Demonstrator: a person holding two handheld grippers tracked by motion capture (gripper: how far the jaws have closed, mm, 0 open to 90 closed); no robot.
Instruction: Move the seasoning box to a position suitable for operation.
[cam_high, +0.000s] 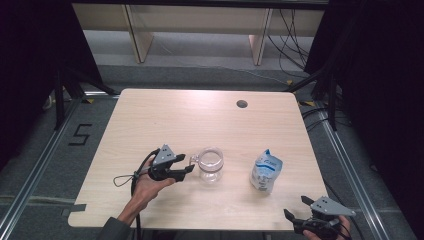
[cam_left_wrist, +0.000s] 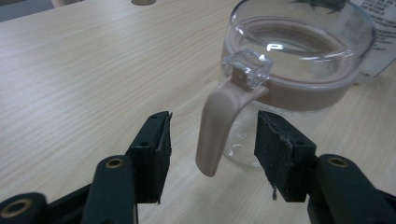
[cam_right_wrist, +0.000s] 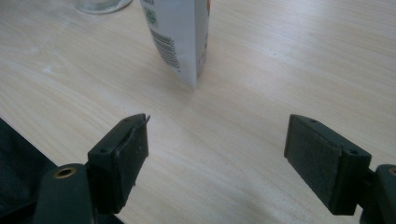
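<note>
Clear glass jar (cam_high: 210, 165), beige collar and handle, upright on table, handle toward the left

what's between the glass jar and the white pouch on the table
Nothing: bare tabletop separates the glass jar from the white pouch, as the high view shows.

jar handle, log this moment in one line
left gripper: open, fingers either side of jar handle, not touching | right gripper: open, near pouch

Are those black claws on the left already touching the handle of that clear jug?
Apart. In the left gripper view, the handle hangs between the left gripper's open jaws, table showing on both sides.
</note>
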